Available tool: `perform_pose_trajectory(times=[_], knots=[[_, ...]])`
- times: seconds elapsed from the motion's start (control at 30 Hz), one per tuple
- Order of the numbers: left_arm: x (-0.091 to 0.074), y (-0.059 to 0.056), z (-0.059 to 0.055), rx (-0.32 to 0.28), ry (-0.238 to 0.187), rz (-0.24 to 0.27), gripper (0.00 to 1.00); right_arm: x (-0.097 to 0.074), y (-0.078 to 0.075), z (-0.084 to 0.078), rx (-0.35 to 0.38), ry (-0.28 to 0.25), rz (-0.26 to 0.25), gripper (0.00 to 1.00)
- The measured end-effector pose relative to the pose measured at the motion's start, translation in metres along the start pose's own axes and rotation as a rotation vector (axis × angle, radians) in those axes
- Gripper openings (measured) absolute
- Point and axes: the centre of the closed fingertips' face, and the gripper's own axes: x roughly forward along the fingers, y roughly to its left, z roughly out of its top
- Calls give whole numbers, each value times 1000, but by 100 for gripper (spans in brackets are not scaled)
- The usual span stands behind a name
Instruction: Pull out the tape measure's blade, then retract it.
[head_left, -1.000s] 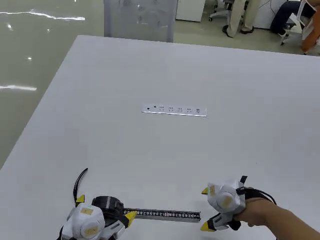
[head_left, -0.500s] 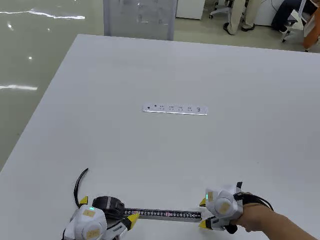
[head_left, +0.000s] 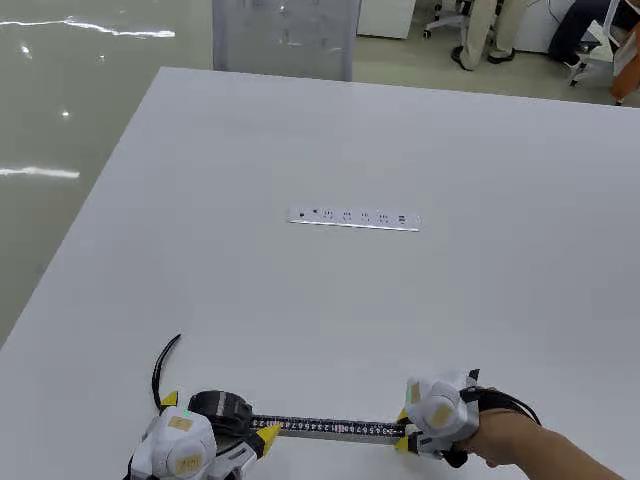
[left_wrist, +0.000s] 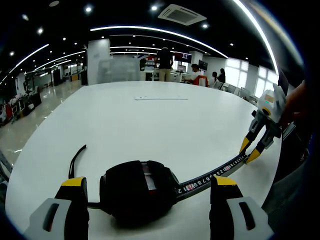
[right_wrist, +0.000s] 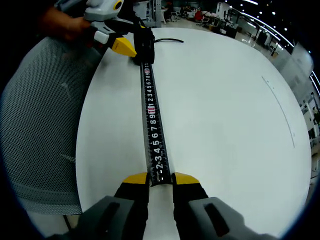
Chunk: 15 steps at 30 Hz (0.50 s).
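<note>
Tabletop (head_left: 300, 320) bare btwn power strip (head_left: 354, 219) mid-table & blade (head_left: 330, 428) at near edge.

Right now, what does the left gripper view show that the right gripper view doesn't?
Left gripper view: the black round tape measure case up close, the left tool's jaws open either side of it. Right gripper view: the right tool shut on the tip of the black numbered blade, digits readable. Both: that blade drawn out over the white table.

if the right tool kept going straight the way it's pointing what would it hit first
Following the blade it pinches, the right tool would first reach the tape measure's black case, which sits between the jaws of the left tool. Nothing else seems to lie in that line, though depth is unclear.
</note>
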Motion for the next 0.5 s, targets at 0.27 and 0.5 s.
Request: perform_pose_trajectory(times=[0.27, 0.5], knots=[[0, 0, -1, -10, 3, 2, 99, -1, -2, -1, 16, 11, 12, 15], [1, 1, -3, -72, 9, 14, 97, 0, -2, -2, -9, 60, 22, 15]])
